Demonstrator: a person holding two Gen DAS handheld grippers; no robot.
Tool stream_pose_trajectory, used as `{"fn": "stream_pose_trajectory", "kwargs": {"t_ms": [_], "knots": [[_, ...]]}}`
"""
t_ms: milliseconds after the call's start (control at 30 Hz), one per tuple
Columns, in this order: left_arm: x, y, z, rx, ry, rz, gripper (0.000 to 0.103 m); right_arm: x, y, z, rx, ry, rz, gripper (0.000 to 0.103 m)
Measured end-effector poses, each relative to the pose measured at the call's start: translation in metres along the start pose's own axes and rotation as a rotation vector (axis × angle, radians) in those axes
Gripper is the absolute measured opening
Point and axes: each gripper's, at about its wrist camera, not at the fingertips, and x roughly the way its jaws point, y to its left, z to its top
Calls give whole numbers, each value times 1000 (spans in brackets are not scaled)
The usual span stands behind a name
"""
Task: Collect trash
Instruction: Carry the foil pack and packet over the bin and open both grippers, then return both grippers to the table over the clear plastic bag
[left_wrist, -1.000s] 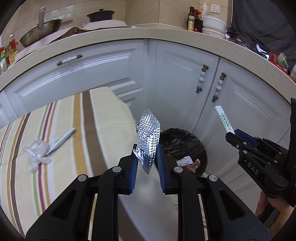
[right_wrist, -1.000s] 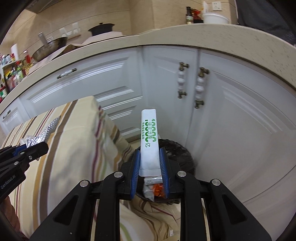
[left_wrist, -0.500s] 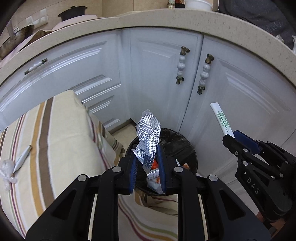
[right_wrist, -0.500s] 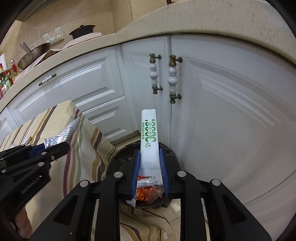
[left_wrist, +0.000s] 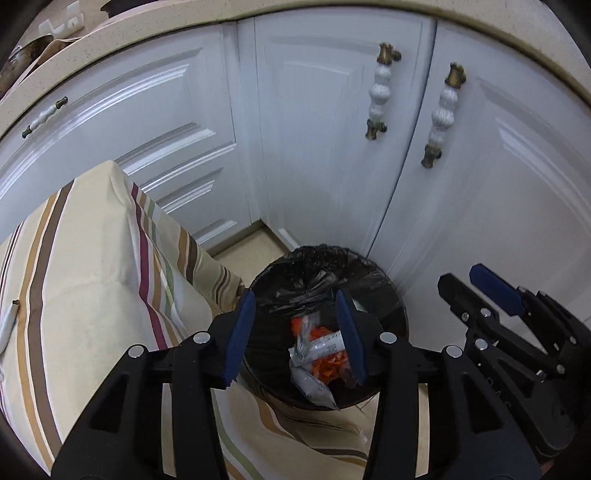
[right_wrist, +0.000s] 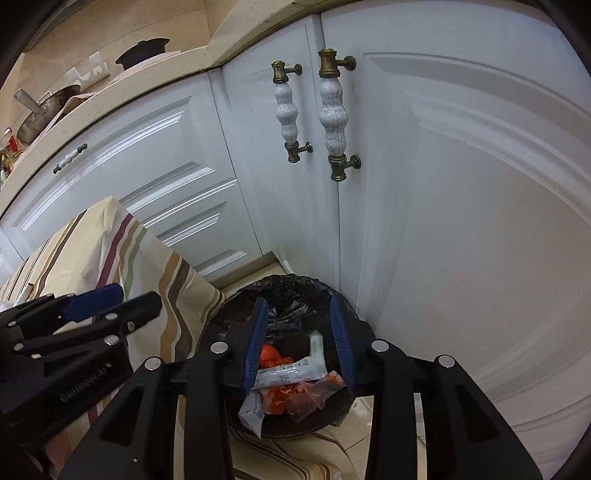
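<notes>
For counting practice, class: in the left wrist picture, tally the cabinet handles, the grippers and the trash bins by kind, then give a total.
Cabinet handles: 3
Grippers: 2, the left gripper and the right gripper
Trash bin: 1
Total: 6

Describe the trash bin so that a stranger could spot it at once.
Start at the white corner cabinets with ceramic-and-brass handles. On the floor below them, beside the striped tablecloth, stands the round bin. Only it wears a black plastic liner and holds orange scraps and white wrappers.
</notes>
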Motion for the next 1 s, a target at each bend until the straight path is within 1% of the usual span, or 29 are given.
{"fn": "stream_pose_trajectory", "kwargs": {"t_ms": [100, 167, 267, 367, 567, 767, 900, 1000], "knots": [[-11, 4, 1, 4, -20, -4, 48, -6, 2, 0, 1, -8, 2, 36], [-19, 11, 2, -8, -31, -11, 50, -11, 4, 1, -3, -16, 2, 39], [-38, 27, 1, -16, -51, -9, 52, -21, 11, 4, -3, -26, 11, 40], [-56, 46, -5, -31, -70, 8, 56, -32, 25, 7, -12, -39, 29, 41], [-95, 106, -26, -95, -85, 115, 57, -51, 68, 8, -58, -55, 86, 46], [-134, 184, -59, -180, -87, 255, 57, -58, 123, 2, -122, -43, 157, 48], [-153, 229, -78, -252, -89, 327, 59, -60, 158, -2, -173, -30, 198, 48], [-161, 259, -90, -307, -85, 360, 59, -62, 187, -6, -215, -20, 230, 48]]}}
